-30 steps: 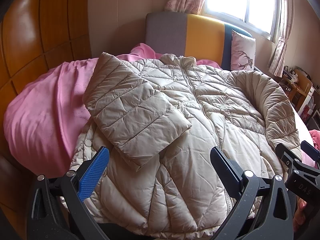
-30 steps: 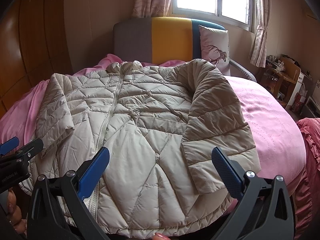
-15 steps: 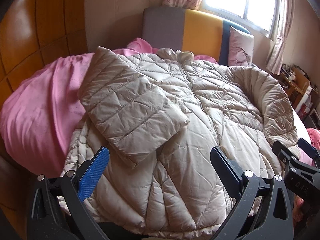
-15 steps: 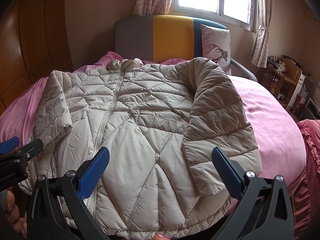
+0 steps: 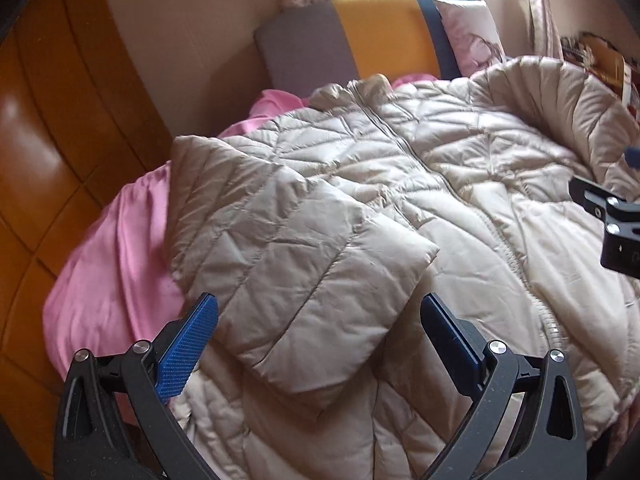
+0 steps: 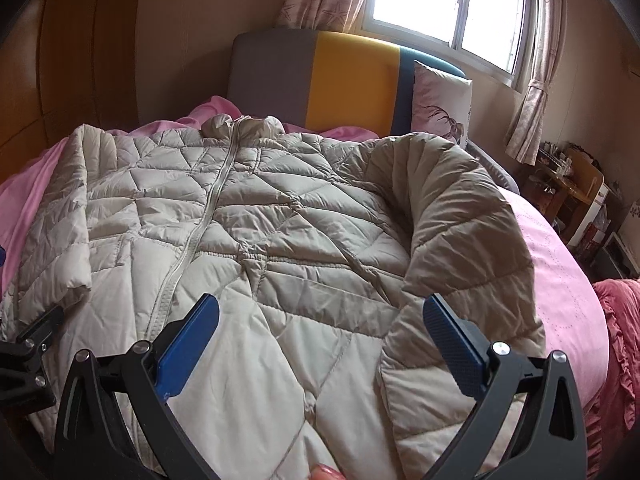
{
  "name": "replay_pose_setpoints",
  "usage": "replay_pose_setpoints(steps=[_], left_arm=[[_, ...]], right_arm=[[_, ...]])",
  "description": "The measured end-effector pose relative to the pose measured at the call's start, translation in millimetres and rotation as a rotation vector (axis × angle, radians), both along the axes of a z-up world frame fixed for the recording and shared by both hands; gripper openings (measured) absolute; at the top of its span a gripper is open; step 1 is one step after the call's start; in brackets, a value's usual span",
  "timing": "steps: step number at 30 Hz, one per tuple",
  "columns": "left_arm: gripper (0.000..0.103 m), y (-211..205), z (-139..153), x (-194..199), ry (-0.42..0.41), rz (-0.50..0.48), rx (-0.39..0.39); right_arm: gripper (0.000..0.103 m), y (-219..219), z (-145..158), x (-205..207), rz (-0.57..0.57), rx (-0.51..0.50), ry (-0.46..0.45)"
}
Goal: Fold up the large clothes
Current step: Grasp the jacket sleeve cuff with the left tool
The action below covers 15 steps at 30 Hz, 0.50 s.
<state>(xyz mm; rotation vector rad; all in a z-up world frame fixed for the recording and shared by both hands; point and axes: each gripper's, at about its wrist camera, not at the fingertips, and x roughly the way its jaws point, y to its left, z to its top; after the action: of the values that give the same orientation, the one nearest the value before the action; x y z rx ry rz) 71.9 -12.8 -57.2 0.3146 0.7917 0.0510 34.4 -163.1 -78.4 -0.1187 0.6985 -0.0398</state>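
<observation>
Pillow (image 6: pixel 440 108) — behind jacket (image 6: pixel 280 220).

This is a bedroom in a home: a bed (image 6: pixel 560 264) with pink sheet, a padded headboard (image 6: pixel 320 76), a pillow (image 6: pixel 440 104), a curtained window (image 6: pixel 460 4).

The jacket (image 6: pixel 256 240) hem runs off the bottom edge behind the right gripper (image 6: pixel 320 344), and the desk clutter (image 6: pixel 560 160) seems too small to identify.

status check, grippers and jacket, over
Left gripper open, empty, over the folded-in left sleeve. Right gripper open, empty, near the right sleeve. Jacket flat on the bed, zipped. Nothing in the way.
</observation>
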Motion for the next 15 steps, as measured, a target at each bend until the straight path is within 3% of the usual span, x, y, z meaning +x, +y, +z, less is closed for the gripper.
replay_pose_setpoints(steps=[2,5,9,11,15], left_arm=[[0.099,0.8,-8.0,8.1,-0.013,0.021,0.037],[0.067,13.9,-16.4,20.9,0.037,0.027,-0.007],[0.024,39.8,-6.2,17.3,0.005,0.047,-0.099],[0.018,56.2,4.3,14.0,-0.027,0.058,-0.158],[0.016,112.0,33.6,8.9,-0.117,0.170,-0.247]], right_arm=[[0.101,-0.4,-11.2,12.4,0.011,-0.007,0.027],[0.101,-7.3,-27.9,24.5,0.002,0.017,0.078],[0.101,-12.3,-42.4,28.1,-0.002,0.024,0.092],[0.101,-9.9,-47.5,27.0,0.016,0.010,0.081],[0.101,-10.3,-53.8,25.7,0.035,0.024,0.056]])
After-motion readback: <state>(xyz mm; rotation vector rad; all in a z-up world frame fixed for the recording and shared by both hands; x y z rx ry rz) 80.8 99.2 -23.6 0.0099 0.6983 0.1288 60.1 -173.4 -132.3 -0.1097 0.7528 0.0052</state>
